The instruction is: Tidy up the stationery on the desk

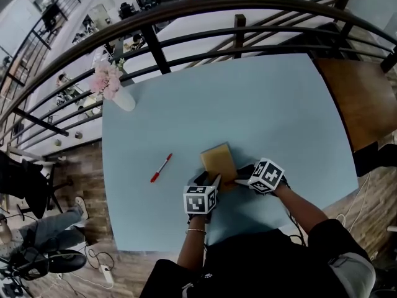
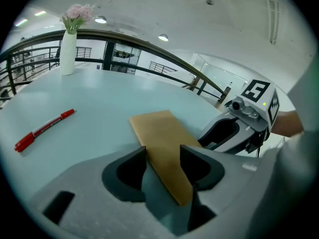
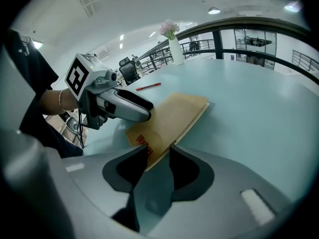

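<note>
Where the jaws of the right gripper (image 3: 159,151) close, they clamp one near corner of the brown notebook (image 3: 169,116), whose cover bears red print just ahead of the pads. The jaws of the left gripper (image 2: 163,156) stand apart, and the notebook's other near corner reaches in between them without being pinched; a clear gap shows on one side of it. Both grippers point down and away from the person, side by side at the near edge of the notebook, each with its marker cube uppermost, and each appears in the other's view just beside the cover. The notebook rests on the pale blue table (image 1: 260,98), near the edge closest to the person and roughly midway along it, with its long side running away from the grippers. A red pen (image 1: 161,167) lies flat on the table to the left of the notebook, apart from it and touched by neither gripper. A white vase (image 1: 123,98) holding pink flowers (image 1: 107,78) stands at the far left corner of the table, well apart from the pen and the notebook. A dark curved railing (image 1: 186,14) runs behind the far edge of the table, and a brown wooden surface (image 1: 363,101) adjoins the table on the right.
</note>
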Motion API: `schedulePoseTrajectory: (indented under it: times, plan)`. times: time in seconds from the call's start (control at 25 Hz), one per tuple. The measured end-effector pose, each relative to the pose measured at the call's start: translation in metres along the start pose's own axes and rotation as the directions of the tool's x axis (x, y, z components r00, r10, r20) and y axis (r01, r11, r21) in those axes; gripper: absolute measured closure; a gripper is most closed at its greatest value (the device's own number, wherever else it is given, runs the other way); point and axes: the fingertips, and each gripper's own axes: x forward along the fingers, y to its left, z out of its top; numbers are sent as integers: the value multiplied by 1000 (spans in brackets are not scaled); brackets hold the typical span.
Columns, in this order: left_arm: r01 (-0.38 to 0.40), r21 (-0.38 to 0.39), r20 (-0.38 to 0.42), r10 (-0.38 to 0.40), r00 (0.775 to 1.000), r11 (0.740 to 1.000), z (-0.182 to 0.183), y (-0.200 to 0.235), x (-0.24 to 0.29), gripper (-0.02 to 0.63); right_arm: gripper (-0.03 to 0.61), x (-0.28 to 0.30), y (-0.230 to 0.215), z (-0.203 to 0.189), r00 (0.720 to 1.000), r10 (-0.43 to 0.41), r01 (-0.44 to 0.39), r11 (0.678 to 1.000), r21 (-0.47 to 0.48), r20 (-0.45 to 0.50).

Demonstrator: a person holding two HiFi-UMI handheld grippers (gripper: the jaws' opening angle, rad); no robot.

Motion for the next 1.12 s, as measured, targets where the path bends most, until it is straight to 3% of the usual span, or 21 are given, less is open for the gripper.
schedulePoseTrajectory:
  times: [0.44,1.12]
  plan:
    - [-14,60,-27,16,1000,998,-21,-32,3,403,436,-13,23,-39,1000,26,-26,1000,15,-7]
    - [13,73,-44,-9,999,997,-50,-66,-1,403,440,-27,45,-78,999,32,-31,999,36,-8]
